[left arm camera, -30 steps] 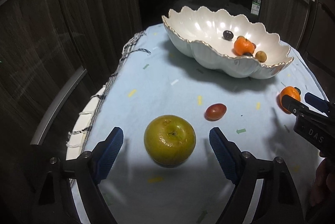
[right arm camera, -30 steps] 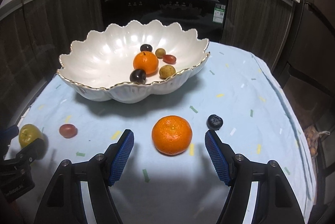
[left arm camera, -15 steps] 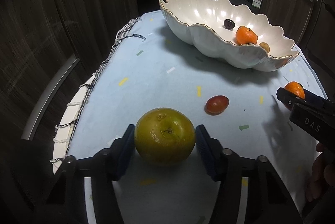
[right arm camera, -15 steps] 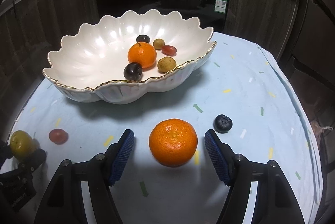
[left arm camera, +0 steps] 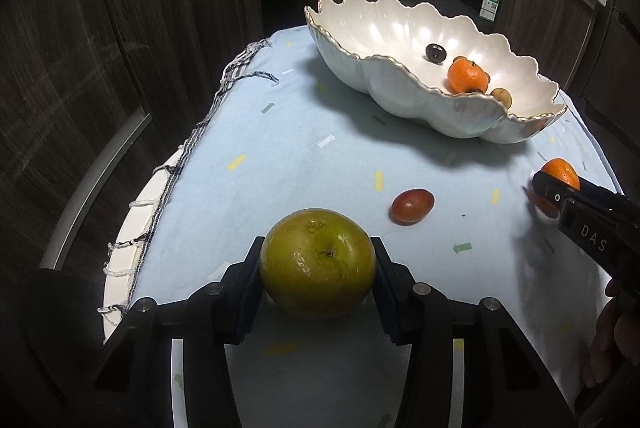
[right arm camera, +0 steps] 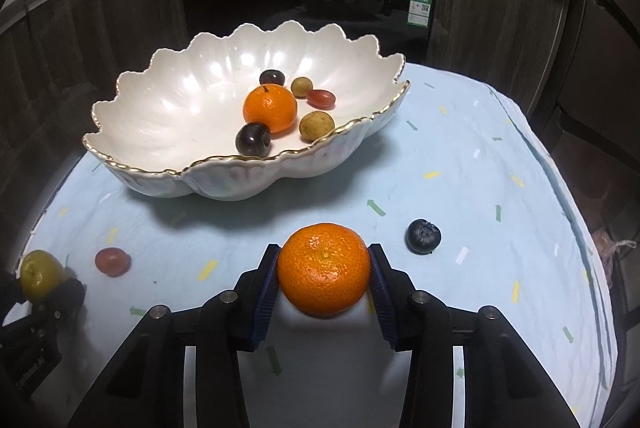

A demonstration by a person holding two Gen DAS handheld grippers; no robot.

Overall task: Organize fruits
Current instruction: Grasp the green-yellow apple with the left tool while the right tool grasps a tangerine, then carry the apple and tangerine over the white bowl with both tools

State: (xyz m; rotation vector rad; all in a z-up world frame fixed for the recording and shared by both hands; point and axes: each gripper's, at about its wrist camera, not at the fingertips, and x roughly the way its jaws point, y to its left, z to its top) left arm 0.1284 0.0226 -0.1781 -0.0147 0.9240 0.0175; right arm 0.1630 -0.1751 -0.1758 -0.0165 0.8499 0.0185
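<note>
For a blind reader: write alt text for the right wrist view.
The right gripper is closing its jaws on a mandarin that sits on a pale blue cloth. A blueberry lies just right of it, and behind stands a white scalloped bowl that holds several small fruits.

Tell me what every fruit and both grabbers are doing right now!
Left gripper: jaws closing, pressing the green fruit.
Right gripper: jaws closing, pressing the tangerine.
Blueberry: loose on the cloth.
Red fruit: loose on the cloth.
Bowl: upright, holding six fruits.
</note>
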